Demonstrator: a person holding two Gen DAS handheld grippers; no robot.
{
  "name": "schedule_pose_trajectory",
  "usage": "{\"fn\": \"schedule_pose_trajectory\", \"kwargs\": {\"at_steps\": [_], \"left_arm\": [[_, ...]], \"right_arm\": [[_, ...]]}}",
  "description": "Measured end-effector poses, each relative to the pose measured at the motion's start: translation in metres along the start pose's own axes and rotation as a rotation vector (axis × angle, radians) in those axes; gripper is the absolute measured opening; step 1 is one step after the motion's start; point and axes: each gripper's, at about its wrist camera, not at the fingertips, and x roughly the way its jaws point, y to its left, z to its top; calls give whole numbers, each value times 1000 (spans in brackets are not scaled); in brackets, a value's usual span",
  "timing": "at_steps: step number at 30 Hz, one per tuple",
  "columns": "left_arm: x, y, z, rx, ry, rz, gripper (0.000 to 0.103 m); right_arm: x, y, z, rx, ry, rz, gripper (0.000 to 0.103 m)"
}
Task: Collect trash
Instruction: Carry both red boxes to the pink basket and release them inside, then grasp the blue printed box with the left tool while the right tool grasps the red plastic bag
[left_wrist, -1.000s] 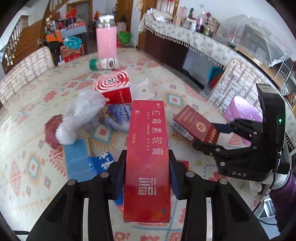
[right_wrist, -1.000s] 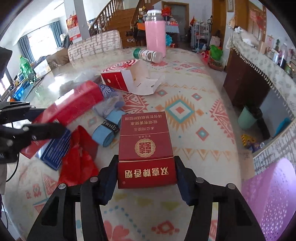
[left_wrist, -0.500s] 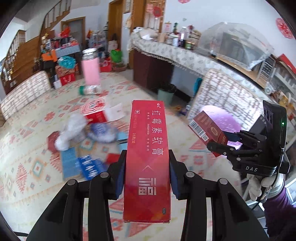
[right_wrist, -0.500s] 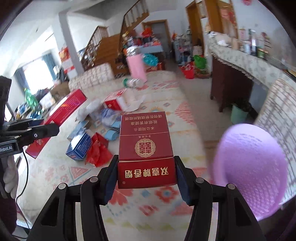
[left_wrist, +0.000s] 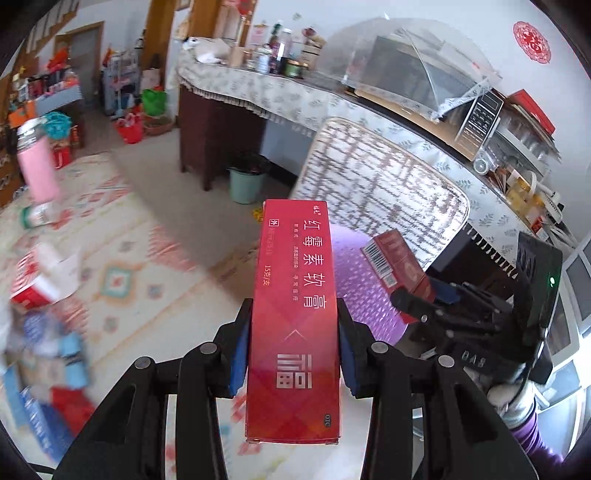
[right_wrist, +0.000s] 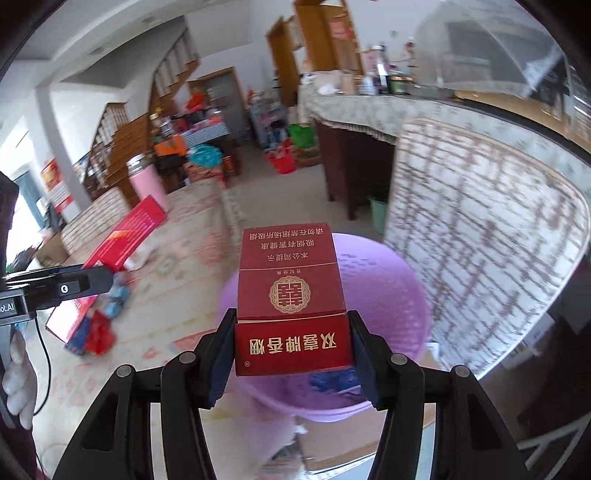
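Purple bin (right_wrist: 388, 295) sits right under my right jaws, clamped on the pack (right_wrist: 290, 295); my left jaws grip the long box (left_wrist: 295, 314) beside it.

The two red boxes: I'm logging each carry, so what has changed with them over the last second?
Both grippers swung away from the table toward the purple bin. The right gripper now holds its cigarette pack over the bin; the left gripper brings the long red box close behind. Both grips stayed shut; nothing released.
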Motion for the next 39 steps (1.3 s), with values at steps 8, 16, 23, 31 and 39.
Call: {"fn": "schedule_pose_trajectory", "kwargs": {"at_steps": [8,16,23,31,39], "left_arm": [[54,-15,29,-20,26,-67,68],[30,-4,12,-5,-8,15,69],[-24,37,-29,-87,-48,138,70],[-98,105,-90,-184,-117,420,79],[-111,195,-141,-382,-47,557,82]], "right_arm": [[17,-30,8,45,2,-45,66],[27,-29,4,63,9,-22,75],[26,-2,-4,40,13,43,76],[20,50,-15,-48,26,122,81],[44,115,-36,-130,119,224,82]]}}
